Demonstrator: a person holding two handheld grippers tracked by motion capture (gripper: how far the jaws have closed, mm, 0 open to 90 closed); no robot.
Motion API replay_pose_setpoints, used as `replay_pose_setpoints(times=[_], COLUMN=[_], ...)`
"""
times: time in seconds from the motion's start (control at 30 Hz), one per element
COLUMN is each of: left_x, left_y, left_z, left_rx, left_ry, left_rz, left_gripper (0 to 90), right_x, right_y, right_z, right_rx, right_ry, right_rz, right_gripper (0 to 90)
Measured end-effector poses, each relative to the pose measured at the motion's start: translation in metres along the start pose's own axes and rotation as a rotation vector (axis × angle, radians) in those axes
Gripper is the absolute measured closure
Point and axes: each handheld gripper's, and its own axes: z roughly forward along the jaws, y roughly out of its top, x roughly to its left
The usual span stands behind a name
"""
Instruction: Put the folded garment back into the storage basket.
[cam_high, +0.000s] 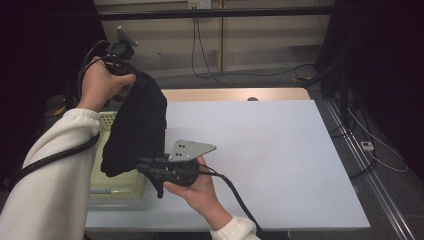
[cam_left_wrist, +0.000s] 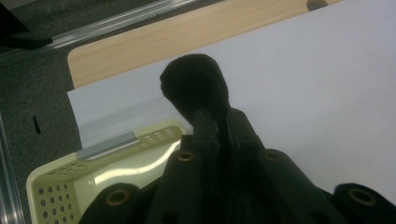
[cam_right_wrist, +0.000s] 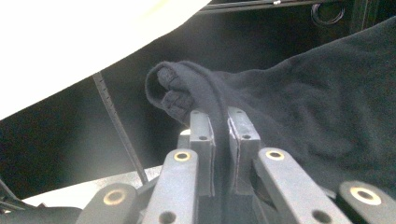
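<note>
Cloth (cam_high: 137, 127), black, hangs above the desk's (cam_high: 280, 160) left edge, over a pale basket (cam_high: 117, 192); left gripper (cam_high: 131, 75) clamps its top, right gripper (cam_high: 145, 167) clamps its lower edge

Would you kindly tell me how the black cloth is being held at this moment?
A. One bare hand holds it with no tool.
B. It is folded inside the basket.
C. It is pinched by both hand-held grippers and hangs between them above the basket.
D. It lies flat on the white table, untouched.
C: the left hand-held gripper pinches the top of the black cloth, the right hand-held gripper its lower edge, over the yellow basket.
</note>
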Motion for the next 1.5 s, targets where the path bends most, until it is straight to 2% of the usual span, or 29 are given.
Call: replay_pose_setpoints(times=[0.57, 0.97, 1.5], left_x=[0.014, 0.025, 0.033], left_y=[-0.003, -0.011, -0.010], left_z=[-0.012, -0.011, -0.024], left_rx=[-0.006, -0.002, -0.010], left_ry=[0.010, 0.012, 0.006], left_rz=[-0.013, -0.034, -0.024], left_gripper=[84.3, 84.4, 84.4], right_x=[0.002, 0.005, 0.007], right_y=[0.003, 0.004, 0.008], right_z=[0.013, 0.025, 0.035], right_rx=[0.004, 0.004, -0.005], right_ry=[0.004, 0.018, 0.021], right_rz=[-0.004, -0.007, -0.014], right_gripper=[83.0, 82.9, 82.9])
